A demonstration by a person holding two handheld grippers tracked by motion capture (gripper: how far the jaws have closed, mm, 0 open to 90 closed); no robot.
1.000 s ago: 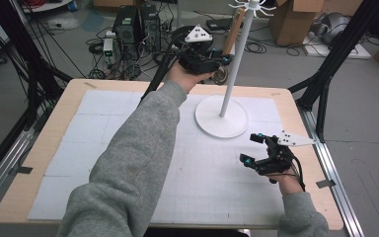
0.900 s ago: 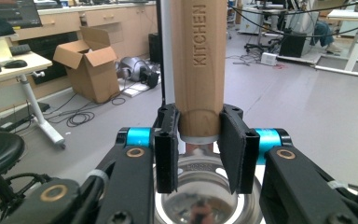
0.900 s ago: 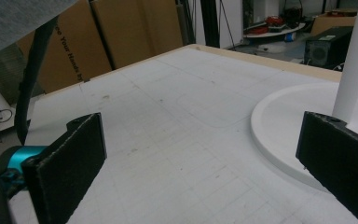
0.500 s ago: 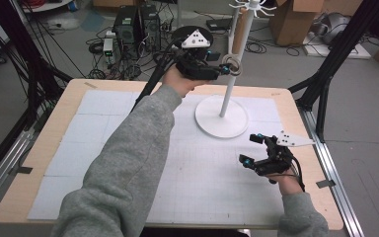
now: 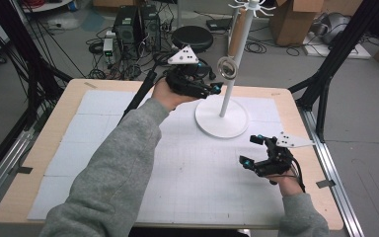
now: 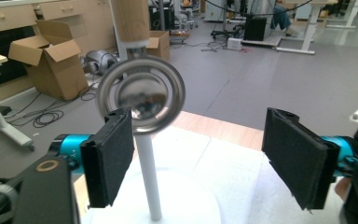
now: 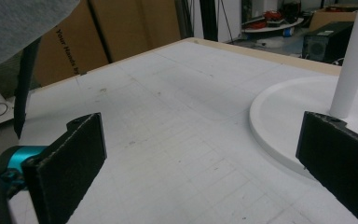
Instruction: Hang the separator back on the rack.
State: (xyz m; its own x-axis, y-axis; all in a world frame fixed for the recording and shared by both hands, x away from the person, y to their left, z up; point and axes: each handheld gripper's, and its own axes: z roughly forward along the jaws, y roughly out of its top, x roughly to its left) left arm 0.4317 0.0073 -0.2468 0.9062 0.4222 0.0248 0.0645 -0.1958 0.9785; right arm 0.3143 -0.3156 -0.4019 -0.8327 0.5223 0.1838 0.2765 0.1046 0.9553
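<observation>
The person wears a grey knit sweatshirt; its left sleeve (image 5: 103,177) is loose and its right sleeve (image 5: 301,215) ends in a ribbed cuff. Each hand grips a black device: the left gripper (image 5: 216,90) and the right gripper (image 5: 251,150) both carry a pale grey three-cornered plate, teal collars behind flat black rectangular padded jaws, and a trailing black cable.

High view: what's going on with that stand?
A person's left gripper has just been opening beside a shiny round metal strainer that hangs on the tall white stand; the pads no longer press on it. The right gripper rests open low over the white gridded table mat, holding nothing.
</observation>
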